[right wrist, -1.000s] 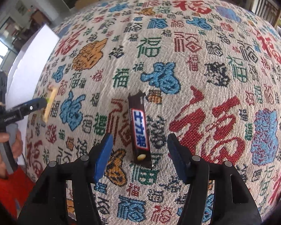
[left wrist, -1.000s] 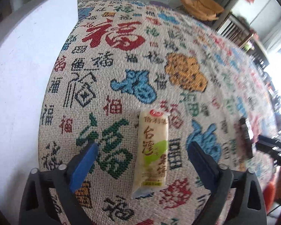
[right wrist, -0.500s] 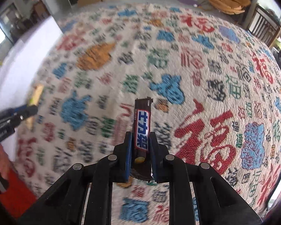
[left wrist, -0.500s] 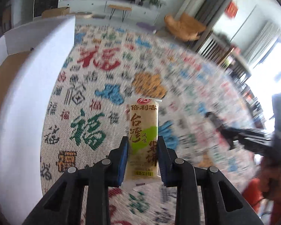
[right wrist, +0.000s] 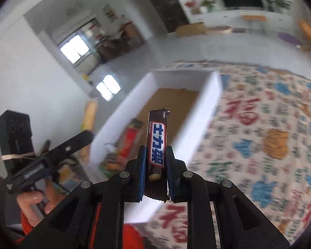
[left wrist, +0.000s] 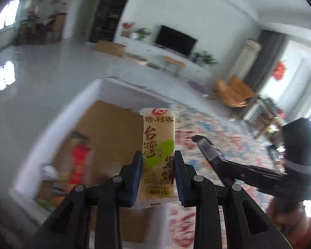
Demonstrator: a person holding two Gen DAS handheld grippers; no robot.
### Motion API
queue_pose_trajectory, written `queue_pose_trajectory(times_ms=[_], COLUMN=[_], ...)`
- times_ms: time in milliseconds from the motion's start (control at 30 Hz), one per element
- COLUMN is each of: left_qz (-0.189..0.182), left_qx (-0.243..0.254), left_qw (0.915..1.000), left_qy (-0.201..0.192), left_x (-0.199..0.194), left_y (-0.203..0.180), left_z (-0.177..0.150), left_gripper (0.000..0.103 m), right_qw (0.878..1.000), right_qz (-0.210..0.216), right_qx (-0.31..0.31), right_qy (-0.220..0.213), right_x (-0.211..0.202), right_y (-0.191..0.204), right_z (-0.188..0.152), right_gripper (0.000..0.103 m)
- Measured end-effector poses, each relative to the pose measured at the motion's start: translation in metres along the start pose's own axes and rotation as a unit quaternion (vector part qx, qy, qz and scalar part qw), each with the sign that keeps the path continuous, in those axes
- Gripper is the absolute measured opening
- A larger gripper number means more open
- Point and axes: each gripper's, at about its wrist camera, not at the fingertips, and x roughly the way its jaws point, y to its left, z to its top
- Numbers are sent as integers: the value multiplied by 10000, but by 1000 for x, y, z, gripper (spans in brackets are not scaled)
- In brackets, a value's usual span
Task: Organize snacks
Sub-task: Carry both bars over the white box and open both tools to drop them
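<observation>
My left gripper (left wrist: 158, 161) is shut on a pale yellow rice cracker packet (left wrist: 158, 145) with a green patch, held upright in the air. Behind it lies an open white-walled cardboard box (left wrist: 105, 124) with several blurred snack packs inside. My right gripper (right wrist: 155, 155) is shut on a dark brown chocolate bar (right wrist: 157, 141) with a blue-and-white label, also lifted above the box (right wrist: 205, 108). The right gripper (left wrist: 205, 147) with its bar shows at the right of the left wrist view. The left gripper (right wrist: 87, 133) shows at the left of the right wrist view, held by a hand (right wrist: 33, 203).
A cloth (right wrist: 269, 134) printed with coloured characters covers the table to the right of the box. Beyond are a grey floor, a television stand (left wrist: 176, 41) and a wooden chair (left wrist: 232, 91).
Both grippers closed on their snacks lying on the cloth, then lifted them and swung toward the box. The views now tilt up to show the room.
</observation>
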Motion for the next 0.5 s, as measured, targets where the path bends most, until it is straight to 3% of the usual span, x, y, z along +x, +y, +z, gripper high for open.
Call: queue_pose_trajectory(times_ms=[67, 133, 167, 267, 333, 433, 500], left_qz=[745, 1245, 1376, 1653, 1897, 2222, 2276], left_qx=[95, 203, 239, 464, 630, 653, 382], left_qw=[9972, 9919, 9901, 9851, 9796, 9708, 9686], left_qy=[64, 131, 108, -86, -189, -627, -928], left_x=[9, 19, 21, 23, 23, 16, 5], left_y=[19, 34, 38, 36, 28, 19, 22], left_z=[-6, -17, -23, -39, -45, -54, -61], left_gripper=[38, 73, 79, 84, 95, 102, 103], right_qw=[9993, 9976, 9968, 9947, 9945, 9945, 9943], right_qz=[182, 231, 273, 275, 75, -200, -324], right_qx=[-175, -260, -260, -275, -415, -522, -579], right_qy=[268, 592, 702, 952, 954, 884, 835], right_x=[36, 69, 77, 91, 90, 84, 81], right_y=[28, 43, 50, 52, 50, 45, 44], right_z=[-4, -15, -20, -40, -47, -51, -49], right_gripper=[24, 31, 38, 39, 39, 47, 56])
